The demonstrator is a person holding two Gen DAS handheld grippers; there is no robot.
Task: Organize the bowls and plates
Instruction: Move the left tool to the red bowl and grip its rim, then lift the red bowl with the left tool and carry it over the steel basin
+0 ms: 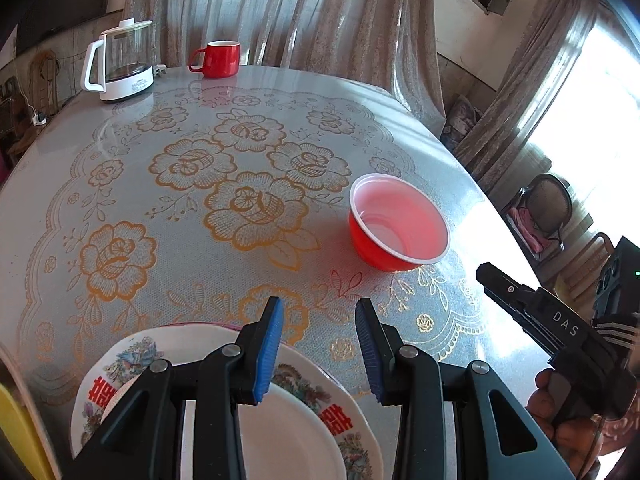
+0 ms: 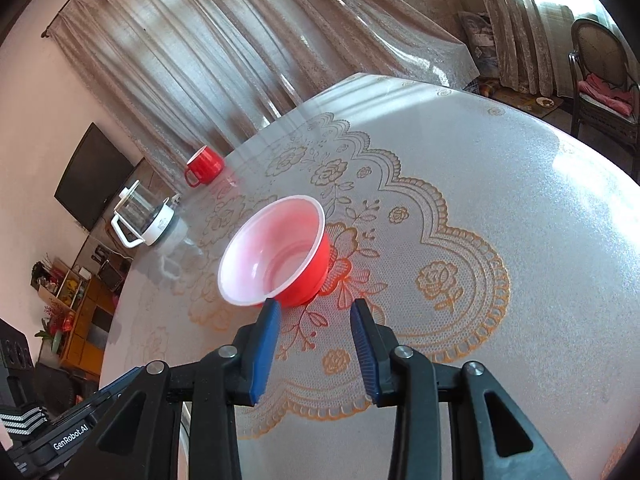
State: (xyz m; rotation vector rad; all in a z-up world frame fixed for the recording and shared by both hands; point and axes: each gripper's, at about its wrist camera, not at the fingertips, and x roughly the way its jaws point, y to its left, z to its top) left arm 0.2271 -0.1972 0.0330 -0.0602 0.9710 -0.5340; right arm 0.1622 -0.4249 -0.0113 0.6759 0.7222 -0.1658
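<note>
Red plastic bowl sits upright on the surface, white inside, nothing in it, on the gold-flower lace cloth toward the right edge. Left claw hangs over the near edge, blue pads spread wide, nothing between them. Below it a stack of plates: a plain white plate on top of a floral plate w/ red double-happiness characters; left pad is over the stack's rim, can't tell if touching.

Right claw points at the bowl from the near side, pads also wide apart, empty. Its left finger tip is just at the bowl's near rim in the right wrist view; contact can't be made out. In the left wrist view the right claw's body shows at the right, gripped by a hand, short of the bowl.

Far side of the surface: red mug and a glass kettle w/ white base, side by side, well apart from bowl & plates.
</note>
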